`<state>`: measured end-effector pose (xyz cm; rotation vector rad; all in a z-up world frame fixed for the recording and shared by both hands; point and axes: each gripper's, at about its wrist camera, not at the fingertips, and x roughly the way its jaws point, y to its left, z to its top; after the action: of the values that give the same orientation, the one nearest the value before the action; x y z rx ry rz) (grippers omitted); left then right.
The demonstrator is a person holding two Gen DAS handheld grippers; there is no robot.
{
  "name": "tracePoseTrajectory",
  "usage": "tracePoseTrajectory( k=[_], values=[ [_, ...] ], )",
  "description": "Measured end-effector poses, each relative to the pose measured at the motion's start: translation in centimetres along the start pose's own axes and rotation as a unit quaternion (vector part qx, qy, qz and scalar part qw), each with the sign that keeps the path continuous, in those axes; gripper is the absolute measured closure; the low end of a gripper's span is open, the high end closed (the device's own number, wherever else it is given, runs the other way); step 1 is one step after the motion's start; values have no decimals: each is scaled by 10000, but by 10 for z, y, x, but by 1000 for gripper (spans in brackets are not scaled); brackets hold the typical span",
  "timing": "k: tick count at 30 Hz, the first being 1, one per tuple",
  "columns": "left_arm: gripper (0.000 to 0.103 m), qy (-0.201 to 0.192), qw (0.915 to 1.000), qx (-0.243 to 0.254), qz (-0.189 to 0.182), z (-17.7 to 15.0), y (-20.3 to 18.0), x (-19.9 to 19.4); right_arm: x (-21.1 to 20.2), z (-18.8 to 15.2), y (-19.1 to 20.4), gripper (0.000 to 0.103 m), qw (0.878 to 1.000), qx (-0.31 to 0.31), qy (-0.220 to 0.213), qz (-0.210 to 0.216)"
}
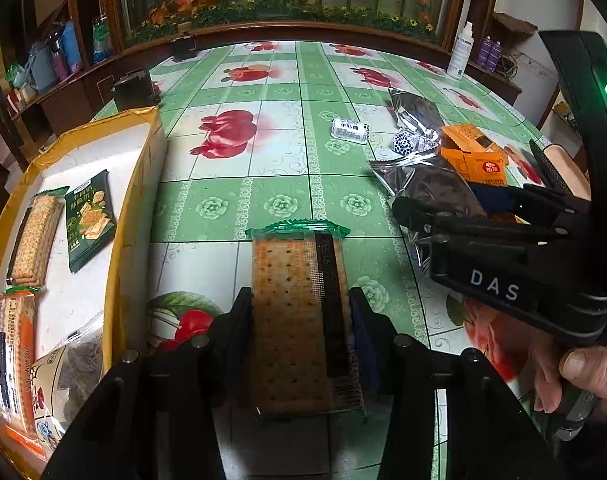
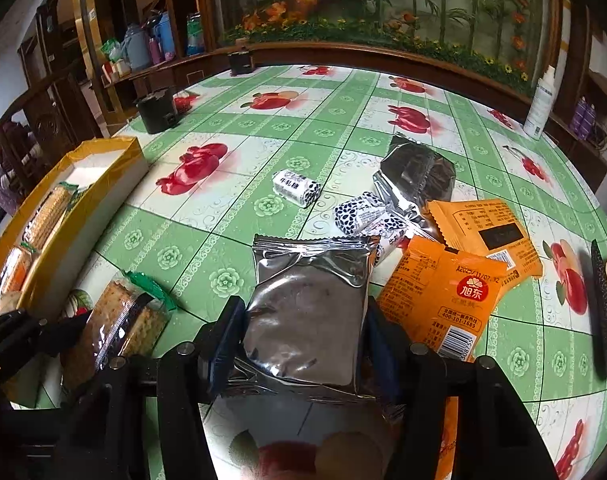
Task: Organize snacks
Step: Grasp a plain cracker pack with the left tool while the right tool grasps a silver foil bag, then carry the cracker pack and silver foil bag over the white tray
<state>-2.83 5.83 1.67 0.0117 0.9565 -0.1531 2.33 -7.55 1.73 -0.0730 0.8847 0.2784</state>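
**snackbox_newbie:** Where are you at with the sorting?

**me:** Mid-run. My left gripper point(image 1: 299, 320) is clamped on a cracker pack point(image 1: 299, 312), both pads pressed against its long edges, pack sticking out forward over the tablecloth point(image 1: 231, 184). The yellow-edged box point(image 1: 139, 184) sits just to its left, already holding other crackers and a green packet point(image 1: 90, 226). So I reckon the next move is swinging left over the box wall and letting go inside.

**snackbox_newbie:** And the right one?

**me:** My right gripper point(image 2: 303, 320) is straddling a silver pouch point(image 2: 307, 308) from the pile. Jaws are partway open, pouch lying between them; can't honestly tell whether the pads are touching its sides. The orange packets point(image 2: 447, 296) lie just right of it, overlapping. It'll need a squeeze on the pouch without catching that orange corner.
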Motion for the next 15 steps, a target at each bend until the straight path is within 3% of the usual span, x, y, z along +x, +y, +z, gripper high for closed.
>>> tracePoseTrajectory(
  k=[6,15],
  values=[
    [57,-29,9998,-140,-161,4,4,-3,-15,6,-12,40,9972,479,-376,439],
    [57,-327,9990,-244,-162,12,9,-24,-24,10,-11,40,9947,610,-614,563]
  ],
)
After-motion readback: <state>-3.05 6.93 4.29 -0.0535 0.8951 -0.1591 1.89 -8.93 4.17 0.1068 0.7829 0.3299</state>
